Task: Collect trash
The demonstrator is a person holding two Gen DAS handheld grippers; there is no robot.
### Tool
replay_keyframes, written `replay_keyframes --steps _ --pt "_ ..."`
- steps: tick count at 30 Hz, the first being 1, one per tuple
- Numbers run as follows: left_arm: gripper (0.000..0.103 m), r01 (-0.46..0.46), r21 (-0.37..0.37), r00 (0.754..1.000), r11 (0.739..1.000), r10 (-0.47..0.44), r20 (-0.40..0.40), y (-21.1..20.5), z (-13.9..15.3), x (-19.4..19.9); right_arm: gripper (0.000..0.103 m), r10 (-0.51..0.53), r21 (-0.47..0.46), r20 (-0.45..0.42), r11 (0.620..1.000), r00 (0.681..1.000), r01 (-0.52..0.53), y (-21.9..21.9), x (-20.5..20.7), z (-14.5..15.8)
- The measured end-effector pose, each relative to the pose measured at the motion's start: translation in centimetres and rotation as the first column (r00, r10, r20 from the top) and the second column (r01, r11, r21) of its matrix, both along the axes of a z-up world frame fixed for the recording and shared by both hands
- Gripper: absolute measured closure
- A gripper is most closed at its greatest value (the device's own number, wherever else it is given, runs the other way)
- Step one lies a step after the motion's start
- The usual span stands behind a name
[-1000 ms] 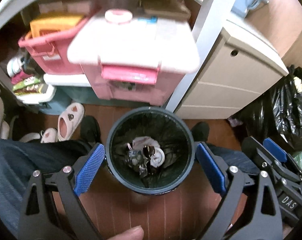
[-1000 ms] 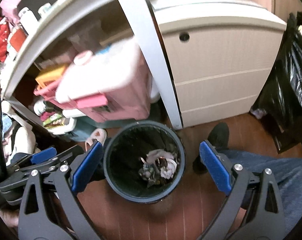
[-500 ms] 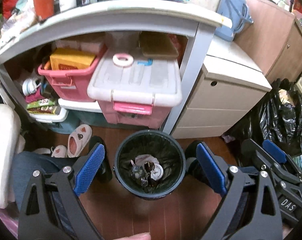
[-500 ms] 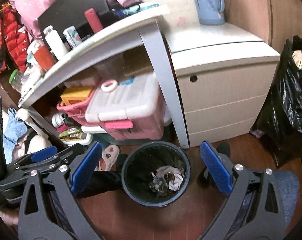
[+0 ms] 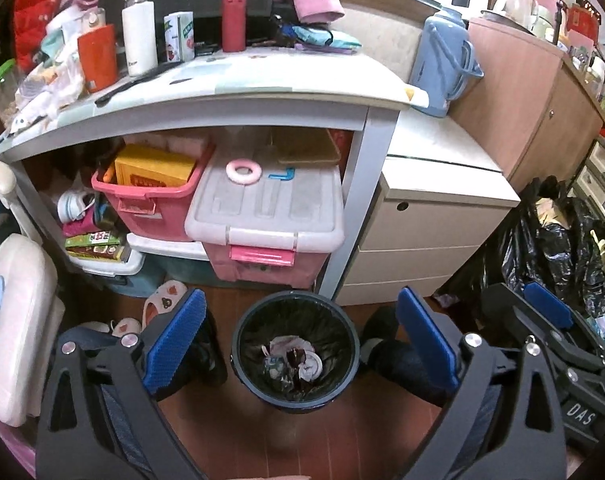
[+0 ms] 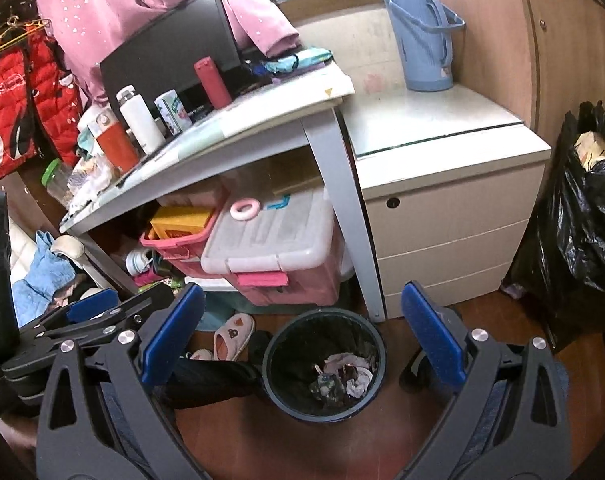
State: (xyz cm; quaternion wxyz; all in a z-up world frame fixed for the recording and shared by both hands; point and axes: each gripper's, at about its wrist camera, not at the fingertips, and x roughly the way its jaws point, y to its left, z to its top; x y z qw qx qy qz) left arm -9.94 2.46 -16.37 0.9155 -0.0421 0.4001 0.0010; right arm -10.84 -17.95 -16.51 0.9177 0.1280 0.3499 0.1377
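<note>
Trash [image 5: 292, 360] is lying crumpled at the bottom of the dark round bin [image 5: 295, 390], which is standing on the wooden floor in the lower centre of both frames, just below the pink storage box [image 5: 262, 236] under the counter [image 5: 206, 92]. The left claw [image 5: 298, 342] is hanging above the bin with its blue pads spread wide, gripping nothing. The right claw [image 6: 300, 338] is doing likewise, pads wide apart and empty. A black bag [image 6: 582, 216] is sitting at the right edge.
</note>
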Motion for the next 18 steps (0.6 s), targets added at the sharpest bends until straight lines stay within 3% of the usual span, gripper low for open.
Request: replay_keyframes --steps 18 --pt "0.005 0.005 0.02 0.998 1.0 -0.006 0.055 -1.0 1.6 -1.1 0.005 -0.018 0.019 0.042 1.0 0.999 0.017 -1.2 -1.5 1.3"
